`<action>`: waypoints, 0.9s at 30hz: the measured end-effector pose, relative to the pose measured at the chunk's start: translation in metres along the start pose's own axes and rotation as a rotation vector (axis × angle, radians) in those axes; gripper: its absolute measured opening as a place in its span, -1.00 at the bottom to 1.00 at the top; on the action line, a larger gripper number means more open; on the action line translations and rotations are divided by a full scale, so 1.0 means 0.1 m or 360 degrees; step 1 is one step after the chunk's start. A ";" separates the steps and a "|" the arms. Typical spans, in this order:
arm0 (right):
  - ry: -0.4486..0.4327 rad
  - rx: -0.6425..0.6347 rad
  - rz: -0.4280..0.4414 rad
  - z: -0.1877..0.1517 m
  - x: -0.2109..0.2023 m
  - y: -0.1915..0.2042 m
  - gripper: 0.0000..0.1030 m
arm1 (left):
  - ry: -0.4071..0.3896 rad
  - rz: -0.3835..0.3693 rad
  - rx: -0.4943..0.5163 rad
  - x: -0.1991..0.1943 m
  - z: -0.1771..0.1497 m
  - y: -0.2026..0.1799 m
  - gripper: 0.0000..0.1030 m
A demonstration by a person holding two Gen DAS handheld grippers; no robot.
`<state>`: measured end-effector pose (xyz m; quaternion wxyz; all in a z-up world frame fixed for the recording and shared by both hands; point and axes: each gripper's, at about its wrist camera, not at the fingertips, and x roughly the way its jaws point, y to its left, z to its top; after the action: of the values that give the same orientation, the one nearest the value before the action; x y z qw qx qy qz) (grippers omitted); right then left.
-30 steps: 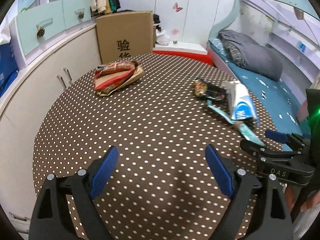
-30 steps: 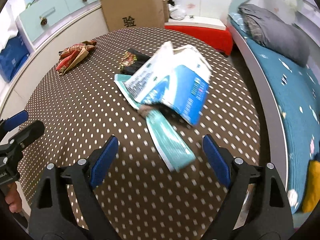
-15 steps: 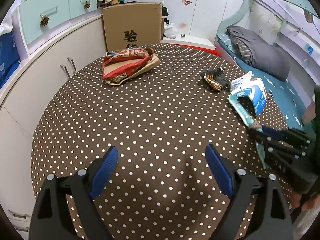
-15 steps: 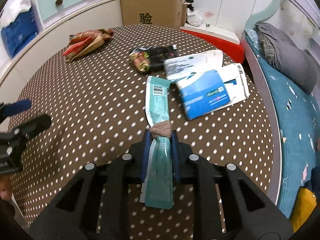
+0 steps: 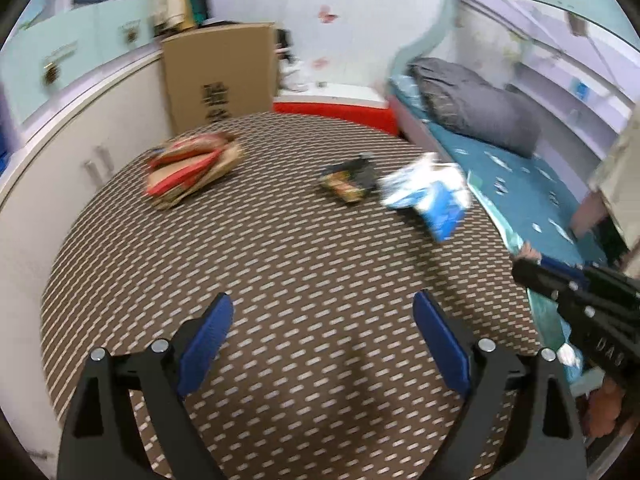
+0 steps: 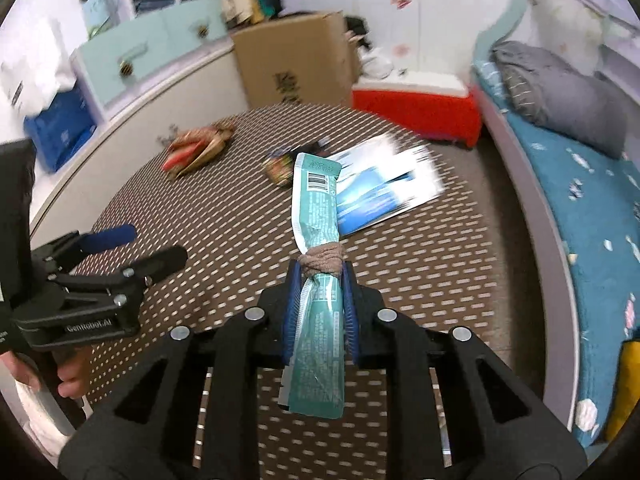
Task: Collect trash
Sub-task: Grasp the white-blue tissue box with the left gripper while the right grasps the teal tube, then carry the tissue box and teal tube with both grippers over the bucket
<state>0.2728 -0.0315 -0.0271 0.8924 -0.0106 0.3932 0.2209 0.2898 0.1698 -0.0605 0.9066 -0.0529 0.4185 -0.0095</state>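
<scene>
My right gripper (image 6: 320, 276) is shut on a long teal wrapper (image 6: 316, 208) with a brown band tied round its middle, and holds it above the brown dotted table (image 6: 224, 216). On the table lie a blue-and-white packet (image 6: 380, 192), a small dark wrapper (image 6: 280, 166) and red-and-tan snack bags (image 6: 196, 148). My left gripper (image 5: 320, 312) hangs open over the near part of the table with nothing between its fingers. In the left wrist view the right gripper (image 5: 532, 268) is at the right edge, beyond the blue-and-white packet (image 5: 432, 196).
A cardboard box (image 5: 220, 76) stands behind the table. White cabinets with pale green drawers (image 5: 80, 128) run along the left. A bed with a teal sheet (image 5: 520, 176) and a grey pillow lies to the right. A red-and-white box (image 6: 416, 108) sits beyond the table.
The right gripper went from open over the teal wrapper to shut on it, then lifted it off the table. The left gripper stayed open and shifted a little.
</scene>
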 end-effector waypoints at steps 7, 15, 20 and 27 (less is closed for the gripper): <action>-0.0066 0.0143 -0.0126 0.11 -0.11 -0.59 -0.61 | 0.0070 -0.0209 0.0291 0.44 0.42 -0.57 0.82; 0.0008 0.0308 -0.0177 0.12 0.16 -1.14 -0.61 | 0.0184 -0.0205 0.0528 1.18 0.88 -1.03 0.82; 0.0056 0.0384 -0.0207 0.16 0.37 -1.38 -0.61 | 0.0262 -0.0134 0.0623 1.59 1.03 -1.18 0.82; 0.0086 0.0439 -0.0230 0.11 0.45 -1.51 -0.61 | 0.0338 -0.0164 0.0588 1.69 1.07 -1.21 0.54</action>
<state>0.3681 -0.1483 -0.0746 0.8881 0.0777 0.4419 0.0997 0.4843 0.0487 -0.1065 0.8500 0.0940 0.4996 -0.1380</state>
